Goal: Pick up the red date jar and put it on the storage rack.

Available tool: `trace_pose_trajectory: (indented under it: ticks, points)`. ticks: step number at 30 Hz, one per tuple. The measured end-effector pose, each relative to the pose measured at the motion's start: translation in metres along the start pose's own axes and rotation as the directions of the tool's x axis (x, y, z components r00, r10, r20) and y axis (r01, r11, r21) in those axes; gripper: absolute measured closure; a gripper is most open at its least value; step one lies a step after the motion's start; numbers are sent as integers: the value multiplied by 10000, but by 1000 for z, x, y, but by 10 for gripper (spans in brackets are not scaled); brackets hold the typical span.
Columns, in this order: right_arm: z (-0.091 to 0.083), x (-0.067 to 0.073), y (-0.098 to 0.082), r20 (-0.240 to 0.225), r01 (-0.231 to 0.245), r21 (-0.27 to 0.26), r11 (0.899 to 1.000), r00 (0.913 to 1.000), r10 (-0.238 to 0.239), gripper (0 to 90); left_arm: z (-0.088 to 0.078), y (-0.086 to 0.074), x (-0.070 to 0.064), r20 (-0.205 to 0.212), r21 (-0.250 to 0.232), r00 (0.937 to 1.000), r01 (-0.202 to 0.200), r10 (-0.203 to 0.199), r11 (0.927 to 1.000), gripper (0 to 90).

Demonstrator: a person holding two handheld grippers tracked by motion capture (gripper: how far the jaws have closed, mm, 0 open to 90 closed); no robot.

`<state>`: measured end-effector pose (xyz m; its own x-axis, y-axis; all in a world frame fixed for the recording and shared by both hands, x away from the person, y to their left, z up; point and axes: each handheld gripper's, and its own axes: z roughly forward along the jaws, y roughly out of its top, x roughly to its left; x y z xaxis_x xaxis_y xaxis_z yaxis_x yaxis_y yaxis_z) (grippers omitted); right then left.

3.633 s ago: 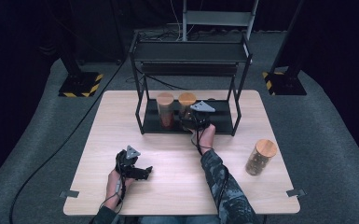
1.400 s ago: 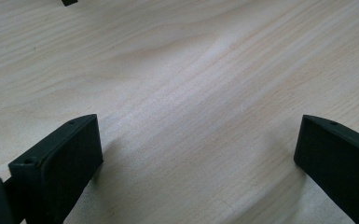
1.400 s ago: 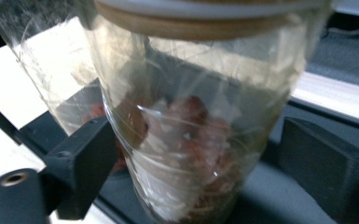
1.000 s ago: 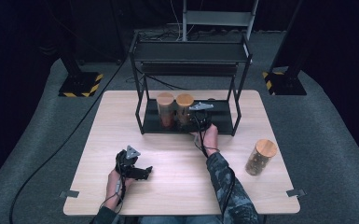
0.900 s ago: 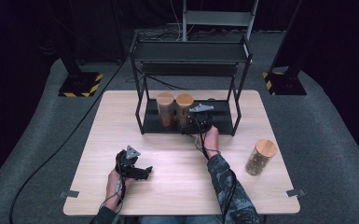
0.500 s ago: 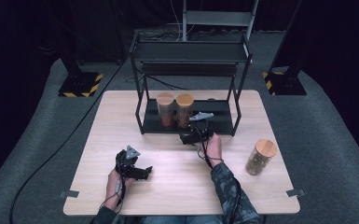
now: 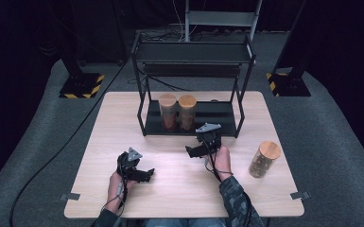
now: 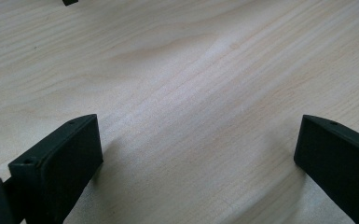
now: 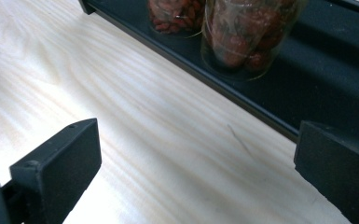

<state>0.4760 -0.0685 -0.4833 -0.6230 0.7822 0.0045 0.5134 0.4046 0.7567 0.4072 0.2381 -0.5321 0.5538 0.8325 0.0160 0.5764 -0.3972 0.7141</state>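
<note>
The right gripper (image 9: 193, 163) has its 2 black jaws standing wide apart, just opened further, with nothing but the pale wooden tabletop (image 9: 135, 126) between them. Ahead, the black metal rack shelf (image 9: 307, 88) runs across the top, carrying 2 clear glass jars: the nearer jar of reddish dried fruit (image 9: 249, 35) and, beside it, the farther jar of small red berries (image 9: 175, 16).

A lone cork-lidded jar (image 7: 264, 159) stood at four o'clock on the wooden table (image 7: 118, 123), well apart from the black rack (image 7: 144, 90).
</note>
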Motion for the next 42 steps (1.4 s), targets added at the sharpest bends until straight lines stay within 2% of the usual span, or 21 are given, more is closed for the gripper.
trace_pose_trajectory:
  ticks: [3, 10, 13, 16, 25, 33, 42]
  points:
    - [-6, 2, -6, -143, -5, 50, 10000, 9999, 6, 0, 0, 0, 0, -1, 1, 10000, 1, -1, 10000, 2]
    - [-21, 9, -25, -149, 93, 113, 9999, 9998, -91, 0, 0, 0, 0, 0, 0, 10000, 3, -3, 10000, 2]
    - [-28, 13, -36, 5, 261, 241, 9994, 9997, -261, 0, 0, 0, 0, 0, 3, 10000, -12, 12, 10000, 2]
    - [-34, 16, -48, -119, 126, 257, 9996, 9999, -123, 0, 0, 0, 0, 1, 1, 10000, -4, 4, 10000, 2]
    - [-49, 22, -80, 16, 104, 556, 9984, 9999, -105, 0, 0, 0, 0, -2, -1, 10000, 4, -4, 10000, 2]
    - [-70, 18, -99, -28, -400, 316, 9987, 9992, 401, 0, 0, 0, 0, -3, 2, 10000, 3, -3, 10000, 2]
    - [-93, 16, -119, 337, -644, 308, 9975, 9974, 633, 0, 0, 0, 0, -10, 2, 10000, 6, -6, 10000, 2]
